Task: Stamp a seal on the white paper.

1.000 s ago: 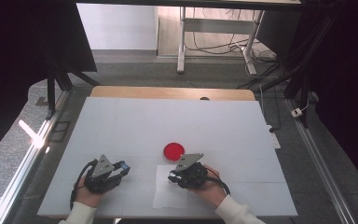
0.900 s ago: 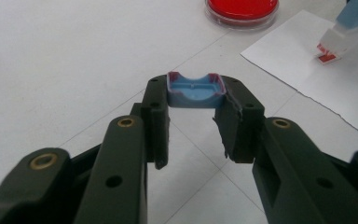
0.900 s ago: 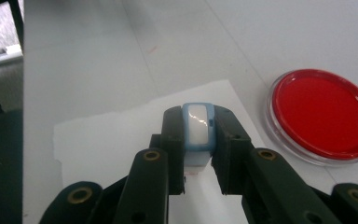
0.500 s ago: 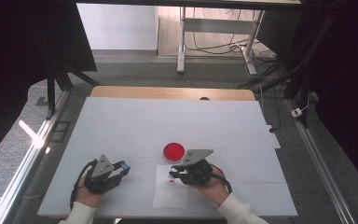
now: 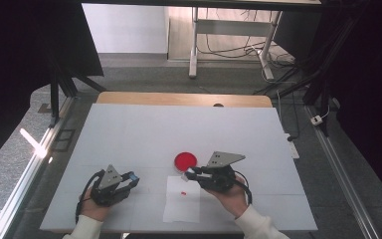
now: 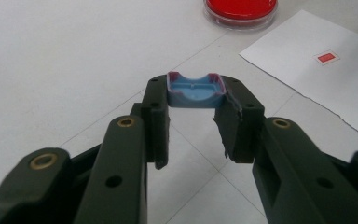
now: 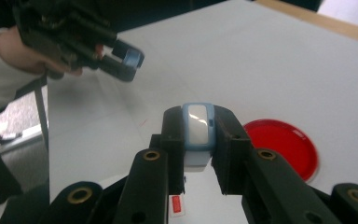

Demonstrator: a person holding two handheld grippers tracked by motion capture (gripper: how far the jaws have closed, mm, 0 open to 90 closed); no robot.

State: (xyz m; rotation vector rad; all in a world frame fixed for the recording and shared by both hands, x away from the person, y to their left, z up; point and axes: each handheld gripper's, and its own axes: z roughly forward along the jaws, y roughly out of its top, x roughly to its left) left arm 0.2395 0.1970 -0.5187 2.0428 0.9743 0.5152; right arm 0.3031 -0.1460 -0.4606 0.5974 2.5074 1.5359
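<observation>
Small blue-rimmed piece point(image 7: 198, 128) clamped in right claw point(image 5: 191, 173), lifted off the surface point(image 5: 179, 124) at near centre. Blue tray-like piece point(image 6: 195, 89) clamped in left claw point(image 5: 132, 178), near left. Since a second ago the right claw has risen and edged toward the red dish point(image 5: 185, 160); left claw unchanged. White sheet point(image 5: 182, 204) with red mark lies below. What either piece is remains hard to make out.

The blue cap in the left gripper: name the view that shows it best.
The left gripper view: the blue cap sits close and sharp between the left gripper tips, its hollow, pink-edged inside facing the camera. The right gripper view shows it small and blurred in the far hand; the high view gives a blue speck.
</observation>
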